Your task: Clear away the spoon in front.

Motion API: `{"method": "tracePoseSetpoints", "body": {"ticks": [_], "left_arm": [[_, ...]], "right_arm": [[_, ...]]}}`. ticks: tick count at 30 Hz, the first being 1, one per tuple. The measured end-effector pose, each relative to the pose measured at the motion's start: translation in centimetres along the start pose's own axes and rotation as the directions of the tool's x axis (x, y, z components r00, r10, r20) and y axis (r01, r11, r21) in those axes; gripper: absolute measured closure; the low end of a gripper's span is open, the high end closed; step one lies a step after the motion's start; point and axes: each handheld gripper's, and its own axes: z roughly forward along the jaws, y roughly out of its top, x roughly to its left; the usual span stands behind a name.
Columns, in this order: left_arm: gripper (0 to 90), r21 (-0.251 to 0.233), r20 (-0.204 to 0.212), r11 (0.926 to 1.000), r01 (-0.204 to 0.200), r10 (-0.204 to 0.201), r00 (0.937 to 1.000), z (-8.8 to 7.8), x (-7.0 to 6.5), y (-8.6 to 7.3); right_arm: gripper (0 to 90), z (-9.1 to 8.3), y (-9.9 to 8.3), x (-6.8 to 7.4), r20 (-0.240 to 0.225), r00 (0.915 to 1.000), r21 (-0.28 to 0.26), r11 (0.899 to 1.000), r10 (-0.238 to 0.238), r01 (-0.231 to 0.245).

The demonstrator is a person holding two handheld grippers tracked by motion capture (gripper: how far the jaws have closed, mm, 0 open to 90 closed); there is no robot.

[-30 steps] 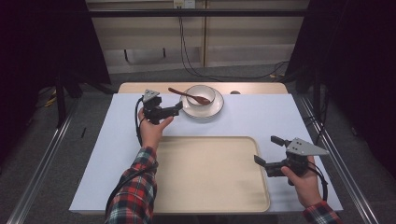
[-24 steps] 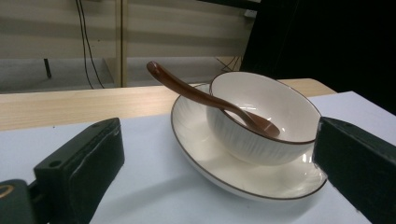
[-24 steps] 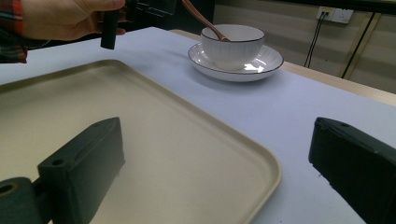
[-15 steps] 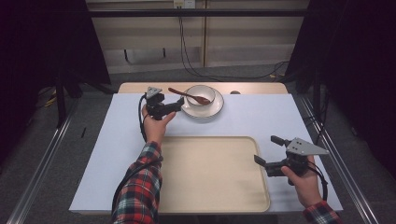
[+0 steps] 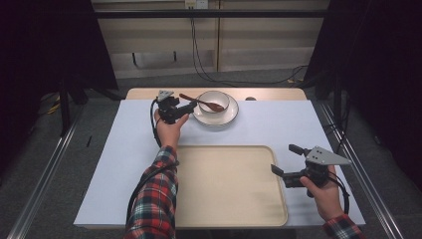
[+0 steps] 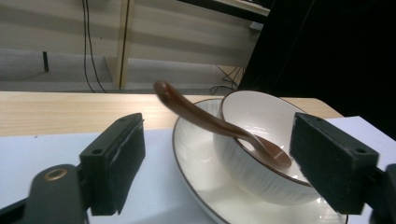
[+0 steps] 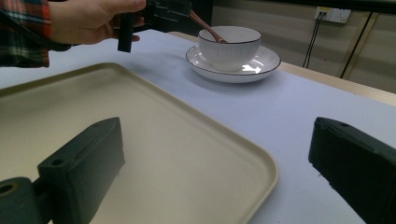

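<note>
The table (image 5: 124, 149) carries a white cover; its wooden far edge is bare. A beige tray (image 5: 229, 184) lies on the near half, with nothing on it. Beyond the tray, at the far edge of the cover, a white plate (image 5: 230, 115) bears a white bowl (image 5: 214, 101). A brown spoon (image 5: 199, 102) rests in the bowl, scoop end inside, handle leaning over the rim toward the left and up.

The left gripper (image 5: 191, 106) has advanced from a second ago toward the plate and now sits just beside the spoon handle. In the left gripper view the two pads (image 6: 116, 156) stand apart on either side of the bowl and plate, with the handle (image 6: 187, 109) between and beyond them, not touched. The jaws have just been closing, but nothing is clamped; they are apart.

The right gripper (image 5: 283, 162) hangs at the tray's right edge, unchanged from the earlier frames, jaws wide apart and holding nothing, as the right gripper view confirms (image 7: 210, 172).

Judgement: the step in hand is the grasp of the spoon handle. The narrowing of the jaws suggests pre-shaping for a thin part. The next move calls for a short advance so the handle lies between the pads before closing. Risk: contact with the bowl rim may tip the bowl or flick the spoon out.
</note>
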Motion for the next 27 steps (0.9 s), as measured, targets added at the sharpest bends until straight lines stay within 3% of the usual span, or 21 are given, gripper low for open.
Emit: {"method": "tracePoseSetpoints", "body": {"ticks": [4, 8, 12, 14, 16, 17, 27], "left_arm": [[26.4, -0.006, -0.030, 0.9997, -0.024, 0.024, 0.9993, 0.6, -0.3, -0.1], [34.1, -0.015, -0.029, 0.9996, -0.022, 0.022, 0.9993, 1.0, -0.3, -0.1], [39.8, -0.036, -0.029, 0.9994, -0.001, 0.000, 0.9996, 1.0, -0.1, -0.2], [45.8, -0.045, -0.024, 0.9986, 0.027, -0.028, 0.9993, 1.2, -0.1, -0.2], [54.7, -0.050, -0.024, 0.9980, 0.039, -0.040, 0.9989, 1.1, -0.1, -0.3], [55.9, -0.058, -0.021, 0.9962, 0.064, -0.065, 0.9976, 1.2, -0.1, -0.3], [68.6, -0.097, 0.024, 0.9912, 0.091, -0.089, 0.9958, 1.3, -0.5, 0.0]], "right_arm": [[3.1, -0.1, 0.1, -0.1, -0.001, 1.0000, -0.013, 1.000, 0.006, -0.006], [3.2, -0.2, 0.1, -0.2, -0.001, 1.0000, -0.013, 1.000, 0.004, -0.004], [3.2, -0.3, 0.1, -0.2, 0.005, 1.0000, -0.021, 1.000, 0.004, -0.004], [3.2, -0.4, 0.2, -0.3, -0.008, 1.0000, -0.020, 1.000, 0.006, -0.006], [3.3, -0.3, 0.2, -0.2, 0.012, 0.9999, -0.028, 1.000, 0.008, -0.007], [3.2, -0.3, 0.2, -0.2, 0.010, 0.9999, -0.027, 1.000, 0.010, -0.009], [3.3, -0.4, 0.2, -0.3, 0.009, 0.9999, -0.046, 0.999, 0.005, -0.004]]}}
